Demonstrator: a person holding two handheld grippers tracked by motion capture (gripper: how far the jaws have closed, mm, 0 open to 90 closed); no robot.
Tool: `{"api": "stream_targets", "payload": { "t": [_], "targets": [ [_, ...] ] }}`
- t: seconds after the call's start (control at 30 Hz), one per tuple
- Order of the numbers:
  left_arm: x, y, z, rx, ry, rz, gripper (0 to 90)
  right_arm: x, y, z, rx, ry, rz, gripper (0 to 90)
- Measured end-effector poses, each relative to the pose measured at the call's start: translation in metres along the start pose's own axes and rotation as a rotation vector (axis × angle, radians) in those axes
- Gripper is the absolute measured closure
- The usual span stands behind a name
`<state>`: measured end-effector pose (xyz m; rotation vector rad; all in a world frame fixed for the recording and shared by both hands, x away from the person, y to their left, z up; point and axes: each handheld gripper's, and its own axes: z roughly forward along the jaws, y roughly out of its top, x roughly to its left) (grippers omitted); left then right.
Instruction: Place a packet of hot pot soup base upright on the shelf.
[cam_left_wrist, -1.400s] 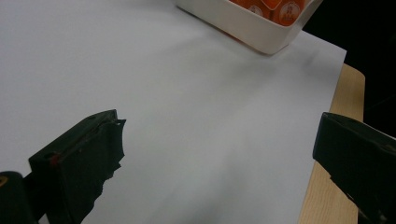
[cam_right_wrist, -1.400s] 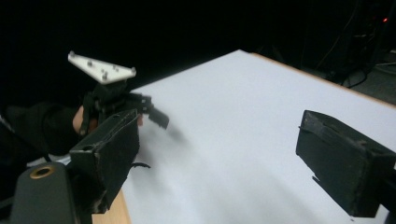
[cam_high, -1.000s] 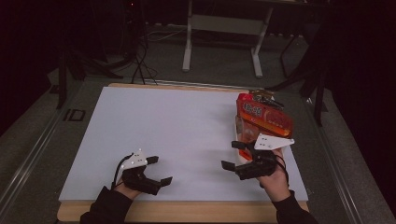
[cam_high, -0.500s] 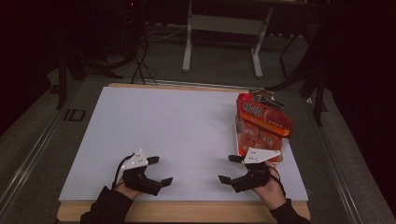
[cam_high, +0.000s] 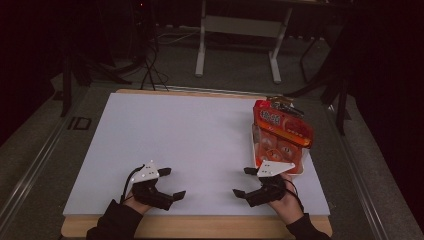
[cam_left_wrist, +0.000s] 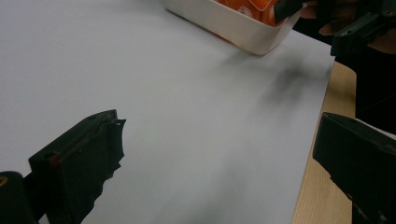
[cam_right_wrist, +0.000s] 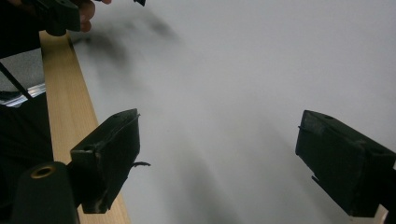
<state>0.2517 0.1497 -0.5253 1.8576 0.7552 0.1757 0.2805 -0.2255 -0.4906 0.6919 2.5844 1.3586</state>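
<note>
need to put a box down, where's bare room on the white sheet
The white sheet is bare from its far and left edges across to the orange package. Free too is the gap between the left hand-held gripper and the right hand-held gripper. The crowded part is the right edge, around the package.

High view overhead; claw views skim the white sheet (cam_high: 200, 140).

A white sheet (cam_high: 200, 145) is spread over the wooden surface (cam_high: 200, 232), whose light edge is left bare along the near side. Beyond it, on the dark grey floor (cam_high: 240, 75), a white metal stand (cam_high: 237, 25) and black cables (cam_high: 150, 70) are seen.
</note>
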Motion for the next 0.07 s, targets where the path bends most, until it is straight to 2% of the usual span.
{"api": "stream_targets", "payload": {
  "t": [0.07],
  "targets": [
    [0.0002,-0.0001,-0.0003,-0.001,0.001,-0.003,1.6,-0.0004,0.0001,0.0002,0.003,-0.006,-0.003,13.7]
  ]
}}
